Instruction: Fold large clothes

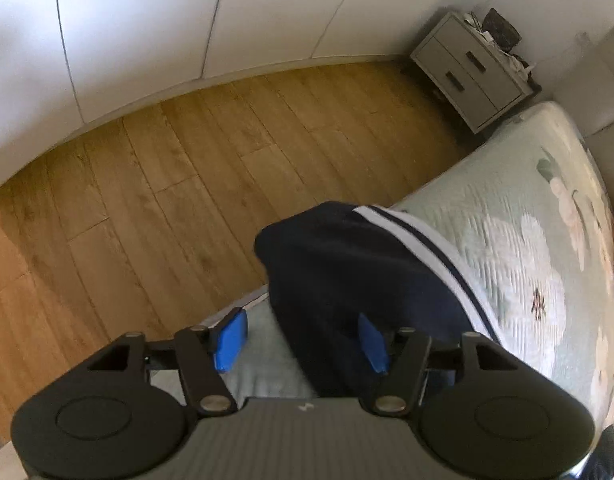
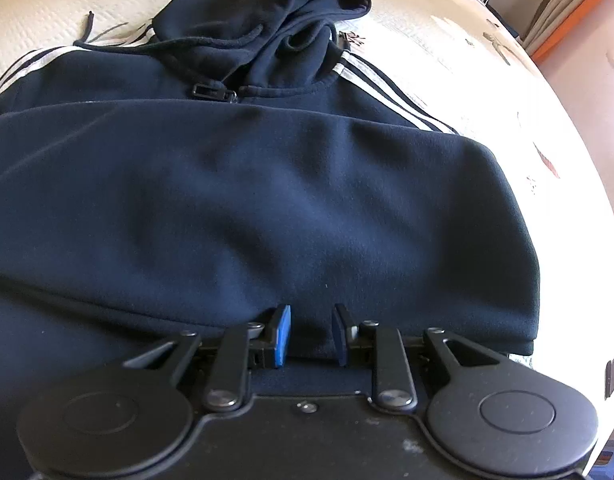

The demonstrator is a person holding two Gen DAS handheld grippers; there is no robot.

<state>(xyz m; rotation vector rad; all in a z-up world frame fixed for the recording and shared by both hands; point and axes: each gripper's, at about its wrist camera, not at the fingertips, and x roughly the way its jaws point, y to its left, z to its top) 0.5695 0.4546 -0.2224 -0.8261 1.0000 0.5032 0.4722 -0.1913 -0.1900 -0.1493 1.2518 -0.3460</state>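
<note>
Though striped in white, navy hoodie [image 2: 243, 200] shows no legible branding.

hoodie [image 2: 267, 200]: left part cut by frame edge | nightstand [image 1: 473, 70]: top clutter too small to identify

My navy hoodie [image 2: 243, 200] with white sleeve stripes lies flat on the bed [image 2: 447, 40], bottom folded up, hood bunched at its far end.

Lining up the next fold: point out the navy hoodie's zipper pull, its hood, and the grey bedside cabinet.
Metal zipper pull [image 2: 212, 92]: right wrist view, its body.
Navy hood [image 2: 267, 4]: right wrist view, bunched fabric.
Grey bedside cabinet [image 1: 469, 70]: left wrist view, drawer front.
</note>
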